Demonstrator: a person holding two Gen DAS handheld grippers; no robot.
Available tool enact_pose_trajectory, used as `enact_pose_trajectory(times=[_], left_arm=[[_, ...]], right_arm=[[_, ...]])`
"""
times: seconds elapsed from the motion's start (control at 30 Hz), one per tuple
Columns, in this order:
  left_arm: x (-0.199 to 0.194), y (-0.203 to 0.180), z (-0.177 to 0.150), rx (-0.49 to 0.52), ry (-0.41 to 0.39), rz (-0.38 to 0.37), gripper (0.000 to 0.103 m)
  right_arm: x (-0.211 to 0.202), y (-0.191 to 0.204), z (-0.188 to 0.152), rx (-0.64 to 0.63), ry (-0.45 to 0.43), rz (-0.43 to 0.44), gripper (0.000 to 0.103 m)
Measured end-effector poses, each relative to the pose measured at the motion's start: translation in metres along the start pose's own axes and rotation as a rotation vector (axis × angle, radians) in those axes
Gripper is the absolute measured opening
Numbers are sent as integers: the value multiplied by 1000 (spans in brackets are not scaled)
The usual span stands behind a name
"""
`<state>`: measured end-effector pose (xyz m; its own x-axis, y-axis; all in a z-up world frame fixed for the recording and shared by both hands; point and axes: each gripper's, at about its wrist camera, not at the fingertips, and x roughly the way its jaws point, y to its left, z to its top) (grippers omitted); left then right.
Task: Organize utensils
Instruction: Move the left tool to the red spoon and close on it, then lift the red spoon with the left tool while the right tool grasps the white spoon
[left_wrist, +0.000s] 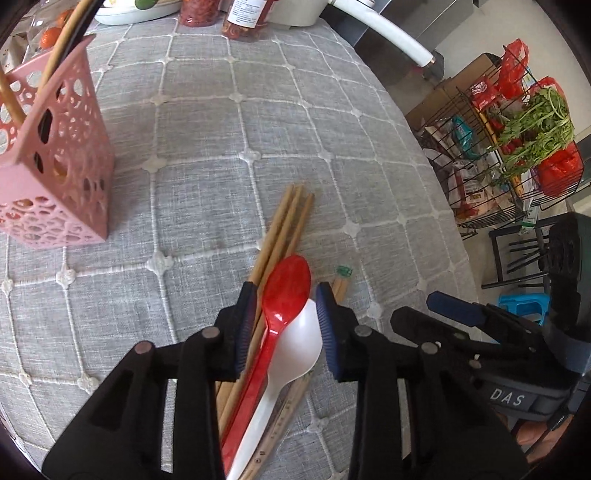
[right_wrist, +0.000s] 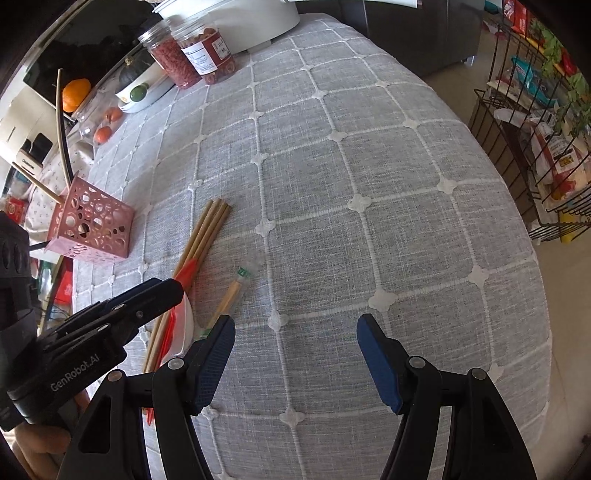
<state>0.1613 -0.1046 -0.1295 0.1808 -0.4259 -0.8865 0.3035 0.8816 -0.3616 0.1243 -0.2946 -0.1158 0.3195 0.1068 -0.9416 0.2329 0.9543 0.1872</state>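
Utensils are mostly unsorted: the pink holder (left_wrist: 55, 155) has a few sticks, while right of it chopsticks (left_wrist: 284, 225), red spoon (left_wrist: 288, 288) and white spoon (left_wrist: 295, 347) lie between the left gripper's (left_wrist: 284, 325) parted fingers; right gripper (right_wrist: 295, 354) gapes empty.

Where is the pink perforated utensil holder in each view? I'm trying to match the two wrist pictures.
Left wrist view: the pink perforated plastic utensil holder stands at the left edge, upper half, with sticks in it.
Right wrist view: it sits at mid-left, looking smaller.
Shared landmark: the bundle of brown wooden chopsticks lying on the cloth just right of the holder.
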Motion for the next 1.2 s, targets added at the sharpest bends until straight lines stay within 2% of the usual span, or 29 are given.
enact_pose_trajectory(times=[0.1, 0.3, 0.4, 0.5, 0.7, 0.87, 0.93, 1.1, 1.2], left_arm=[[3, 2, 1, -22, 7, 8, 15], [-8, 5, -1, -28, -26, 17, 5], [-22, 8, -5, -21, -63, 34, 3], [-36, 12, -7, -33, -104, 19, 2], [-69, 18, -12, -34, -189, 18, 2], [-90, 25, -18, -29, -237, 34, 2], [-95, 28, -21, -28, -249, 39, 2], [-106, 33, -27, -16, -261, 52, 2], [-110, 36, -30, -15, -265, 58, 2]], right_arm=[[0, -4, 1, 15, -1, 4, 70], [0, 0, 2, 4, -1, 10, 70], [0, 5, 2, -5, 0, 14, 70], [-1, 9, 2, -3, 0, 32, 70], [2, 21, 0, -6, 20, 105, 68], [11, 35, -3, -19, 70, 163, 52], [15, 38, -5, -10, 92, 193, 43], [17, 55, -5, -46, 93, 219, 33], [20, 68, -2, -79, 83, 245, 32]])
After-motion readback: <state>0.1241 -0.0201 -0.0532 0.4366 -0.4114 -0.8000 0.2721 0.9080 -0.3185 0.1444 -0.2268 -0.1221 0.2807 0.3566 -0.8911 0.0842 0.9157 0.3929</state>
